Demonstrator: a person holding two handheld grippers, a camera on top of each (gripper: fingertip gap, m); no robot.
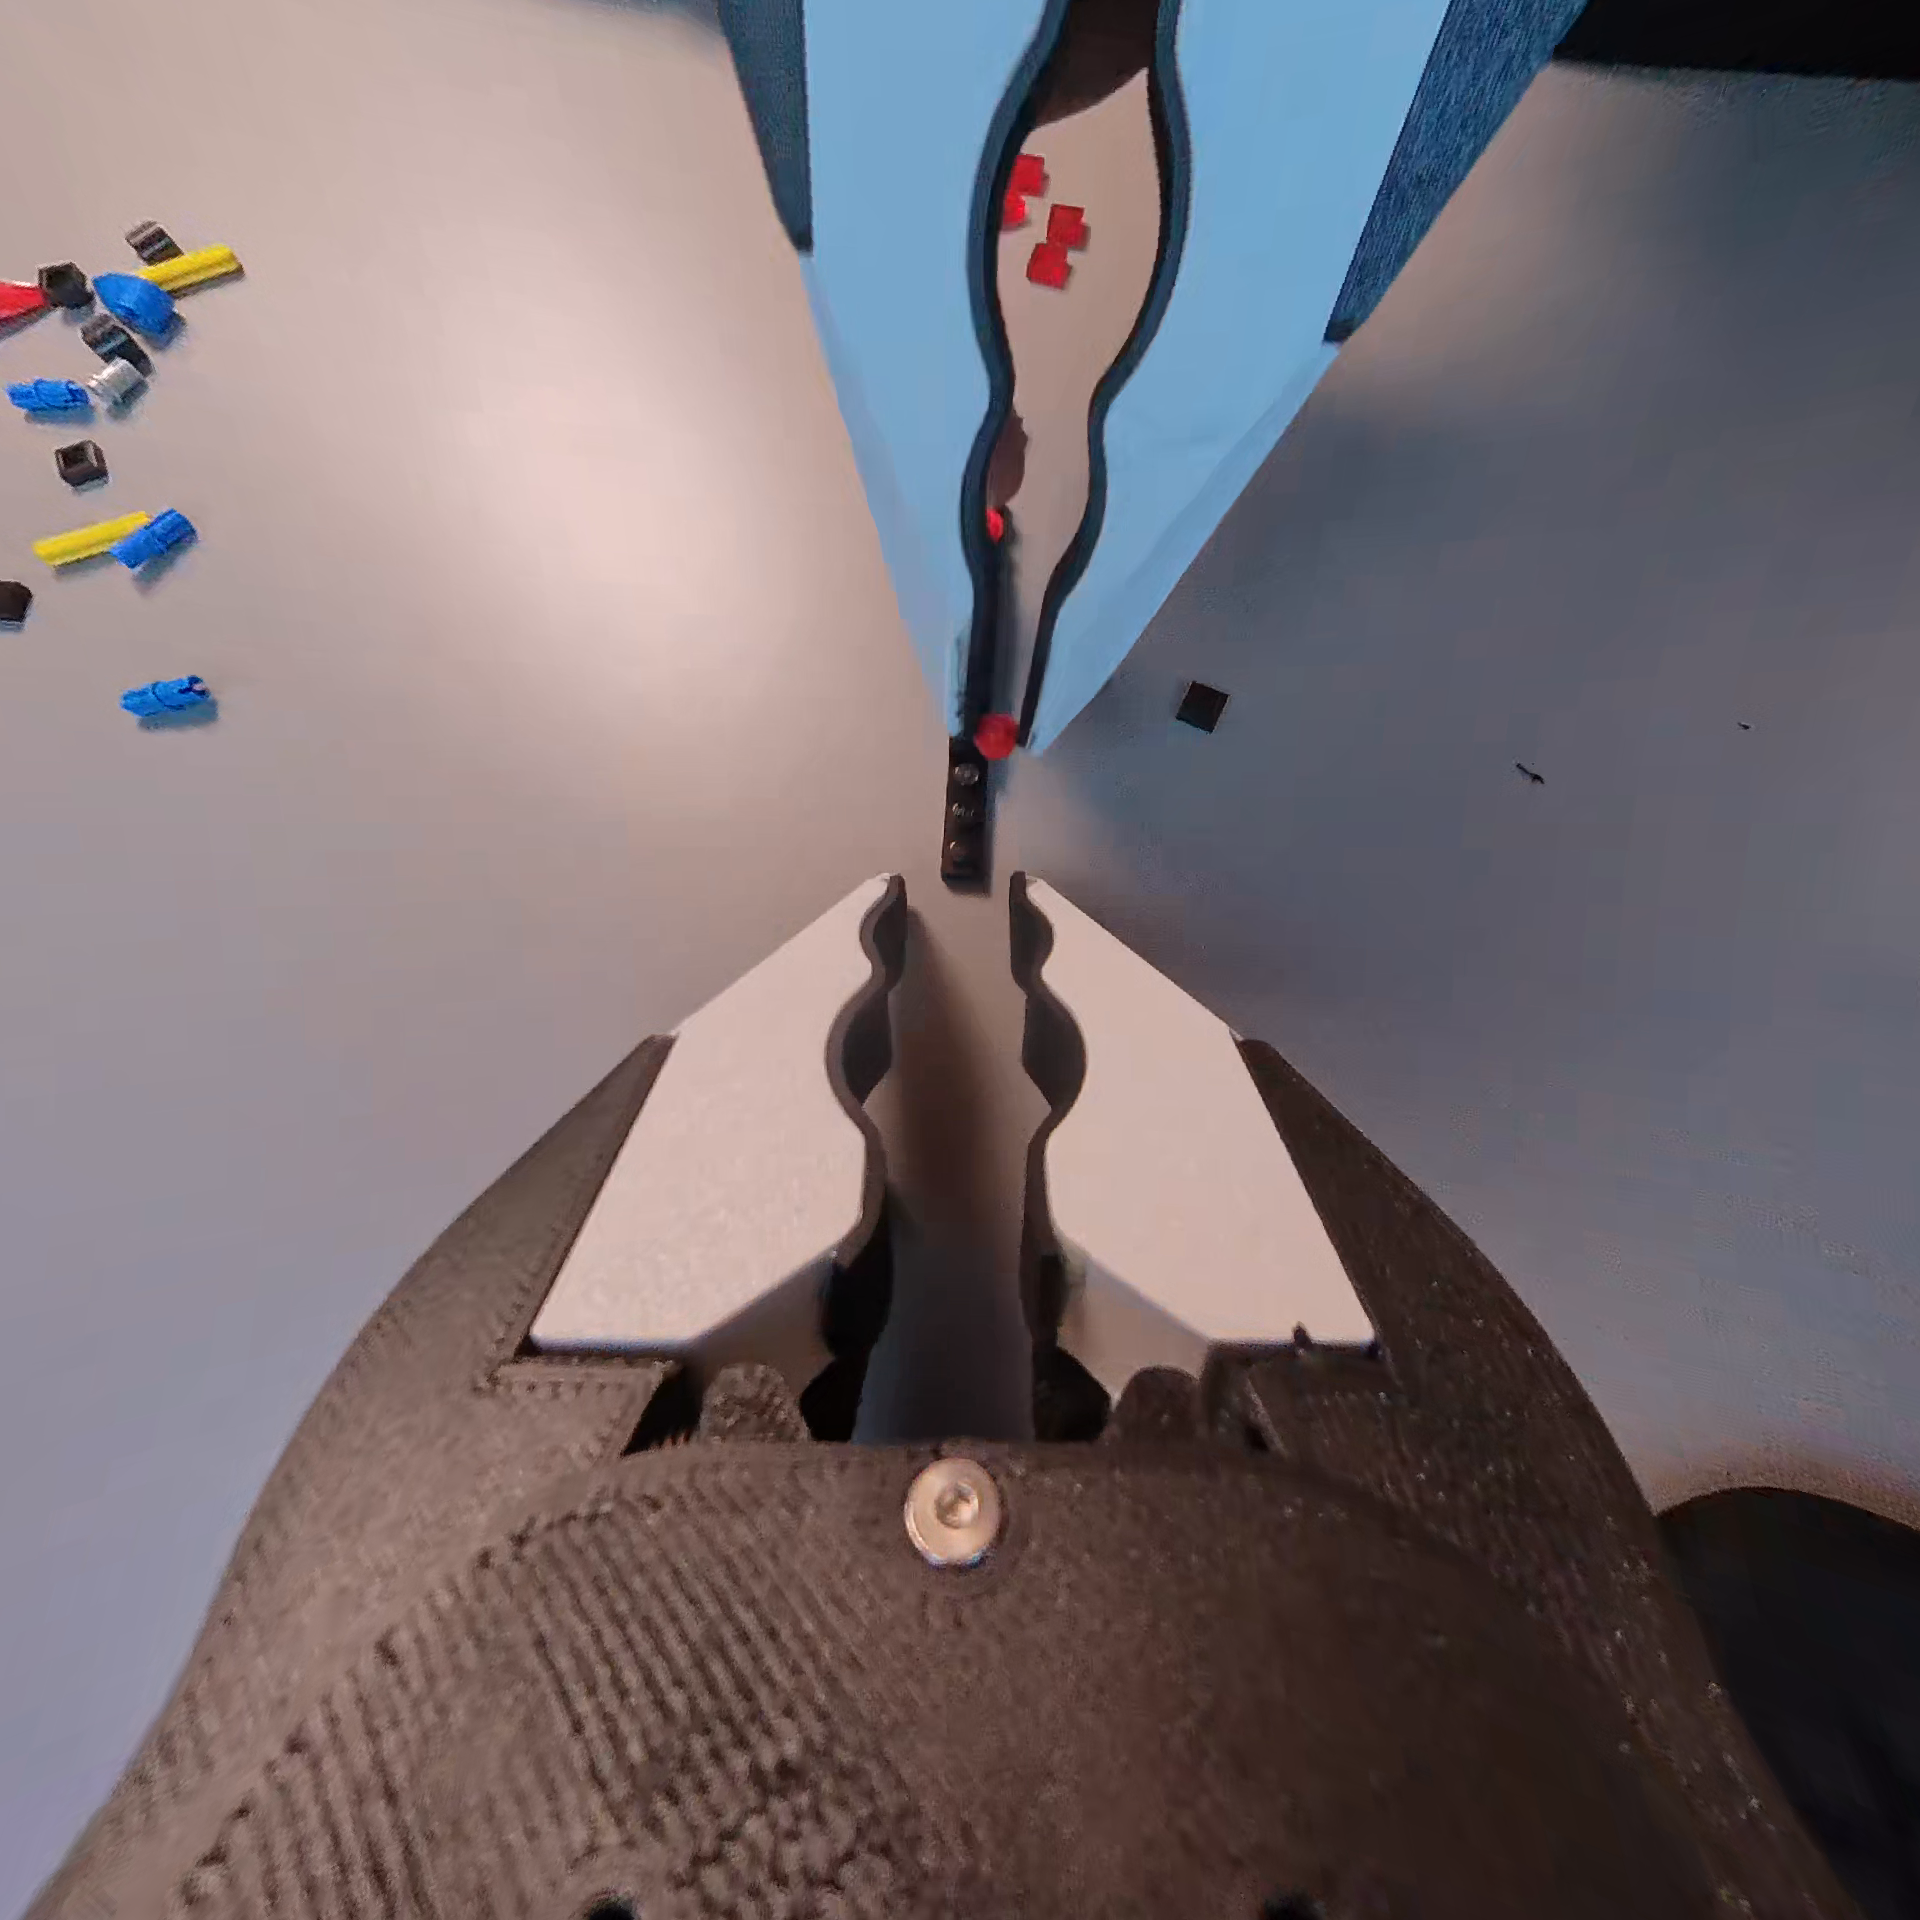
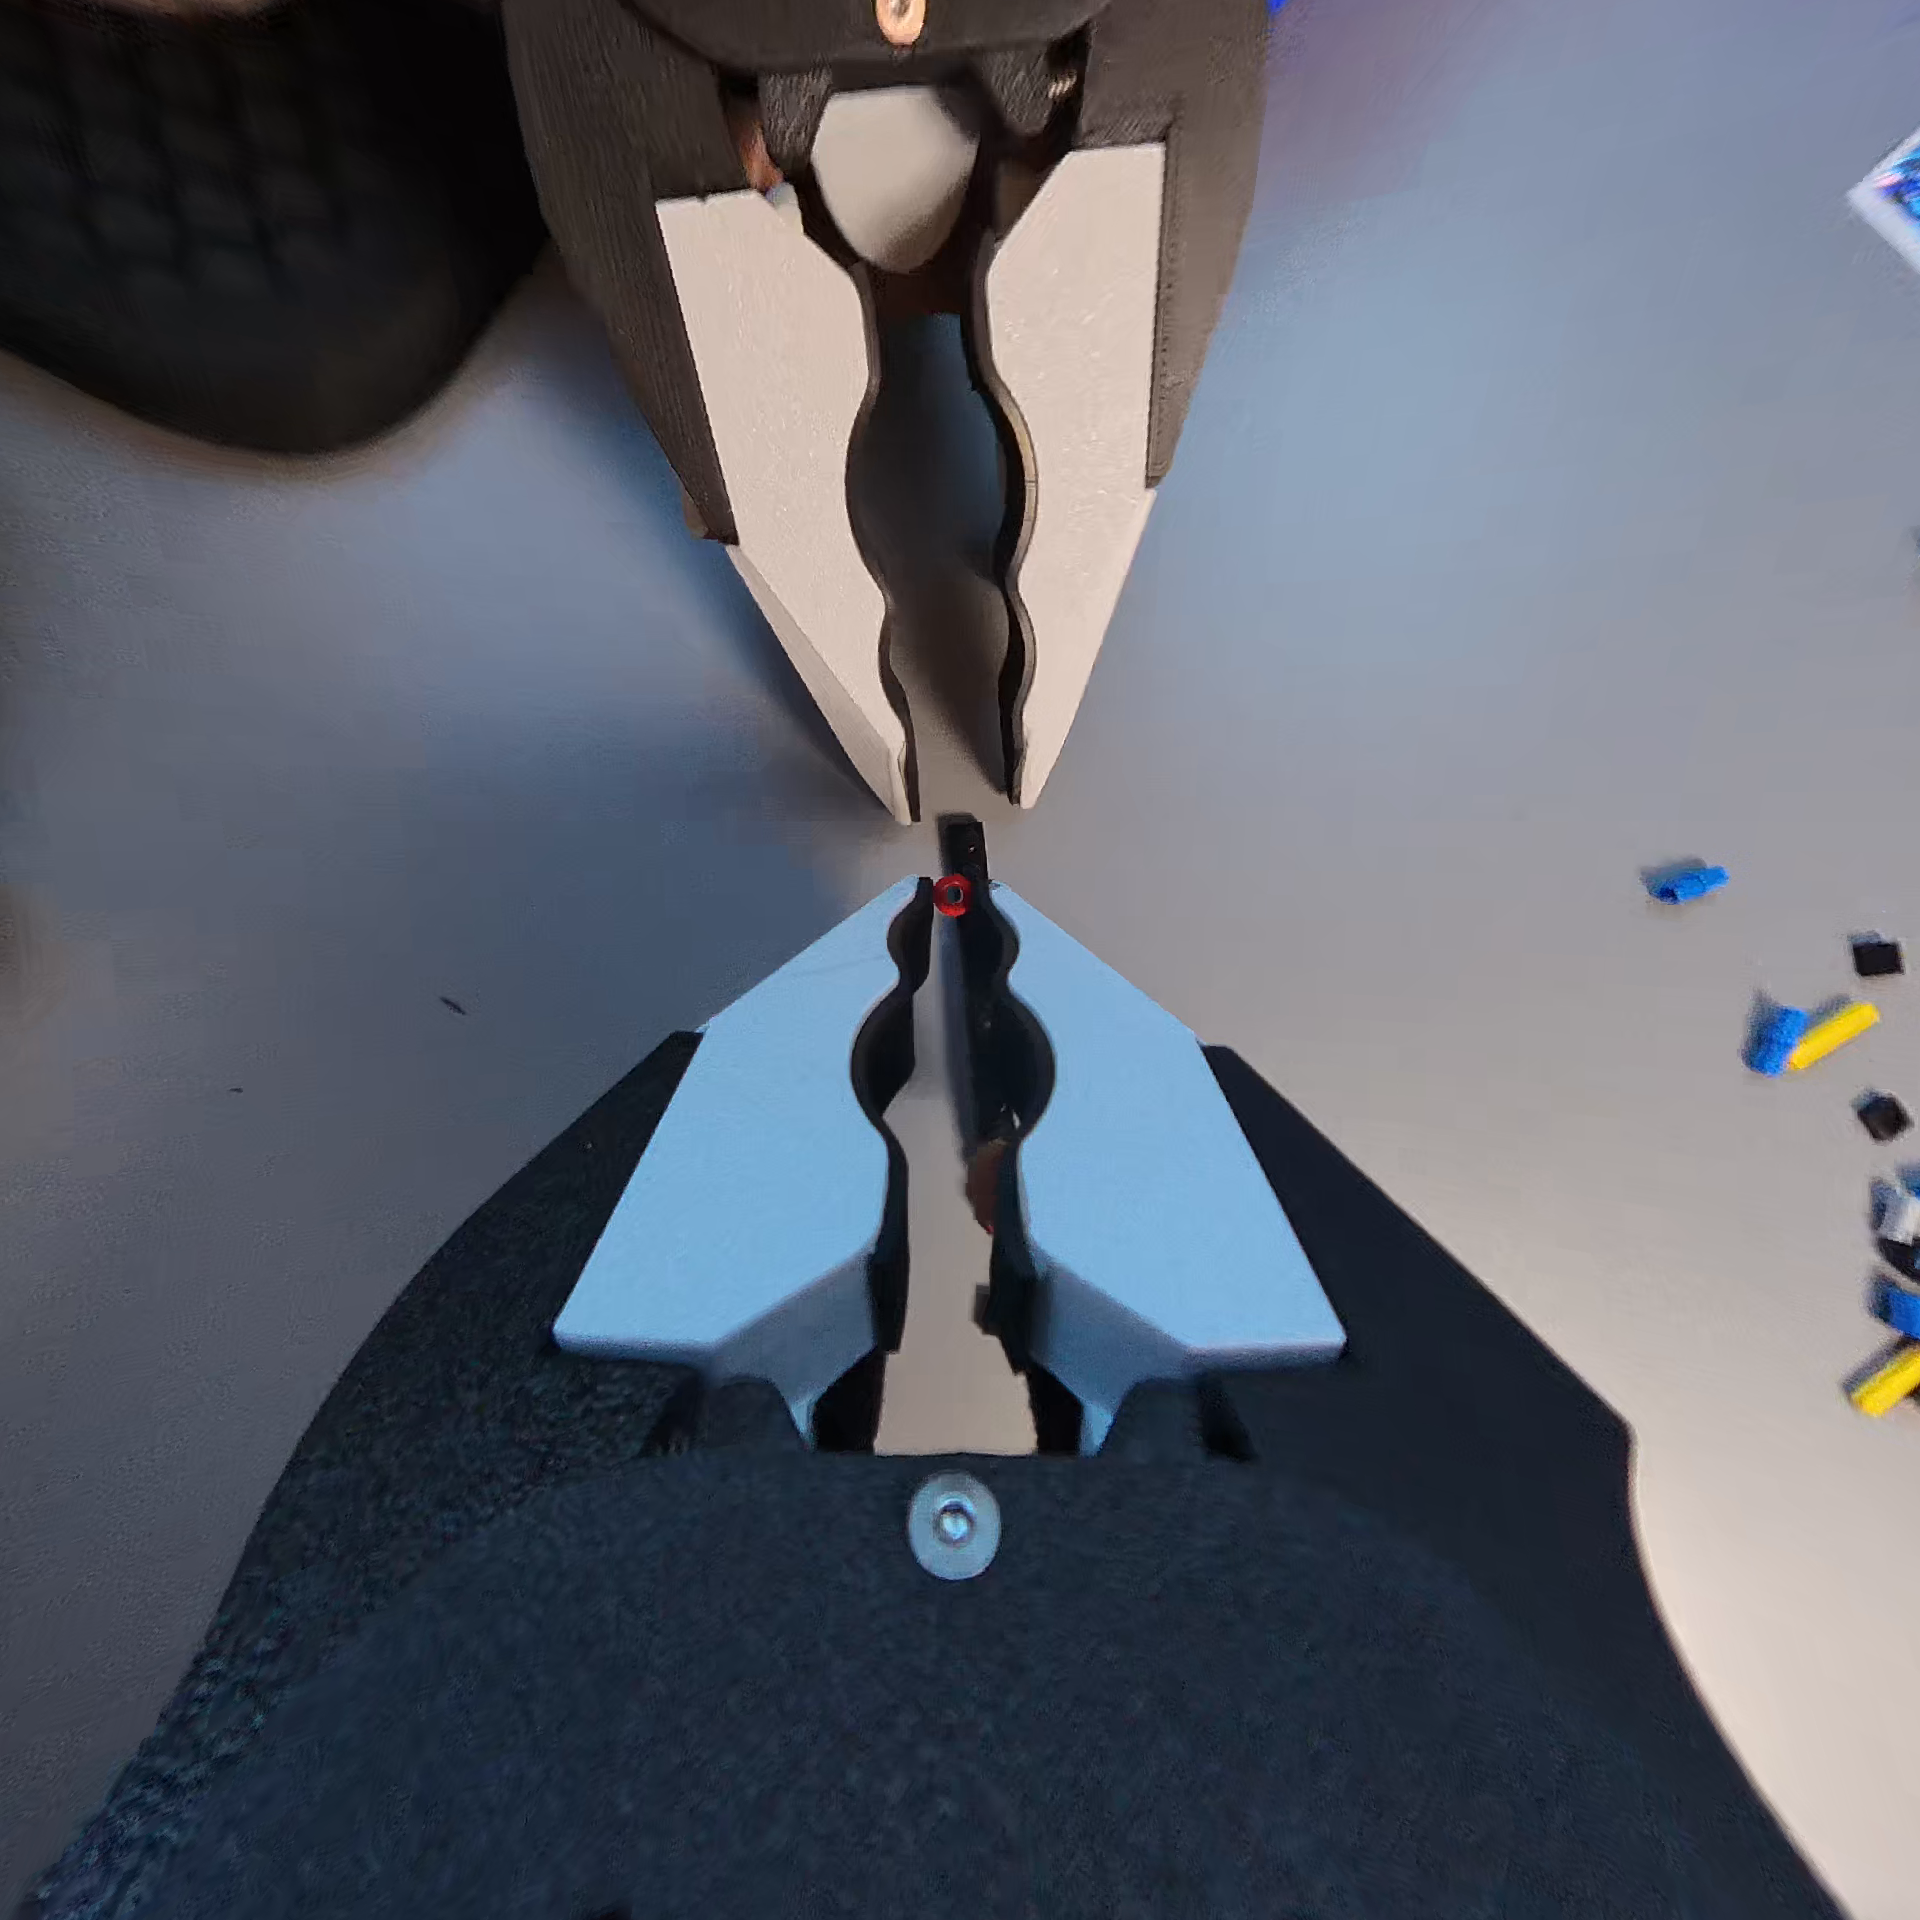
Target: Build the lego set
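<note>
Many loose bricks [image 1: 114,353] beside grippers.

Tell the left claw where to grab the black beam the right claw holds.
Take the free end of the black beam beyond the red pin, coming straight on from the left claw. That end points into its open gap; the right claw covers the rest.

All I can see of the room from my feeds is the table [image 1: 520,935], a smooth pale grey surface filling both wrist views. Soft overhead light leaves a broad pinkish-white sheen on it in the left wrist view. The table's far edge [image 1: 1714,62] gives way to darkness. A few tiny dark specks [image 1: 1527,771] mark the surface.
</note>
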